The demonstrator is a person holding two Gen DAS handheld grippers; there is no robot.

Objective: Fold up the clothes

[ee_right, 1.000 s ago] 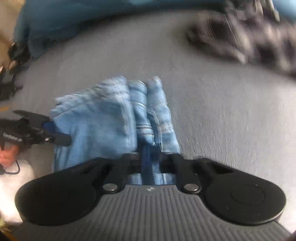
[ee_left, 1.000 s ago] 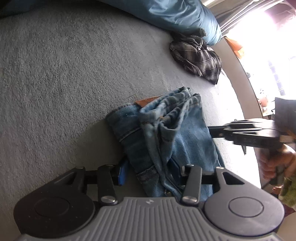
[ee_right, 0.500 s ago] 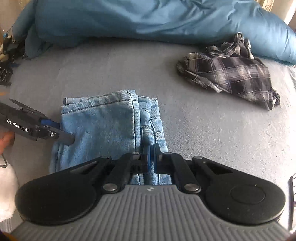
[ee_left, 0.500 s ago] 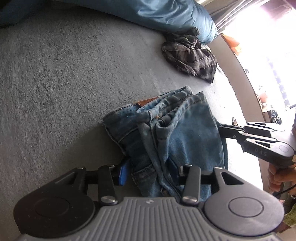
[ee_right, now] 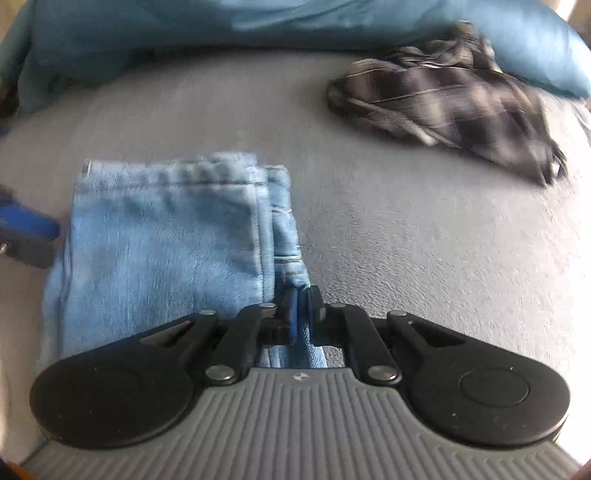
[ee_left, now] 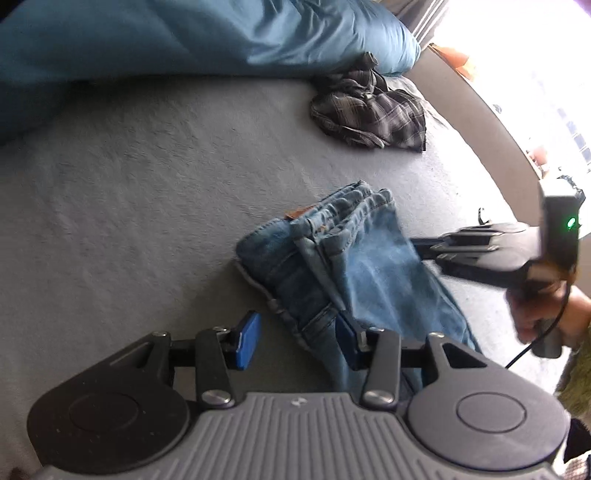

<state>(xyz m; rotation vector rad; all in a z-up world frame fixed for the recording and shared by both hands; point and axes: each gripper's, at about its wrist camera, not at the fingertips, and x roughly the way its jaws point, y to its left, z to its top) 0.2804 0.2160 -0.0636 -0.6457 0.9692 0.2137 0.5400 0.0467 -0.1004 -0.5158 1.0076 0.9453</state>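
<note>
The jeans [ee_left: 347, 266] lie folded into a compact packet on the grey bed [ee_left: 140, 206], waistband toward the blue duvet [ee_left: 184, 33], well apart from the crumpled plaid shirt [ee_left: 369, 114].

Left tool [ee_left: 295, 339]: jaws stand apart, blue pads [ee_left: 245, 339] clear of the cloth; the packet's near edge lies between them, but nothing is clamped. Against the view a second ago, this tool now sits higher and further off the denim, which shows smaller in its view.

Right tool [ee_right: 301, 308]: jaws nearly together and opening at this moment. A thin fold of denim at the packet's right edge sits between them; the blur leaves it unclear whether the pads press on it. A second ago this tool was shut tight on that edge. In the left view it reaches in from the right, held by a hand [ee_left: 543, 314].

Finding: both tools appear to be letting go, and the packet keeps its shape on the bed. Judgement: the fold on the jeans looks finished. The shirt remains unfolded and is the likely next item.
</note>
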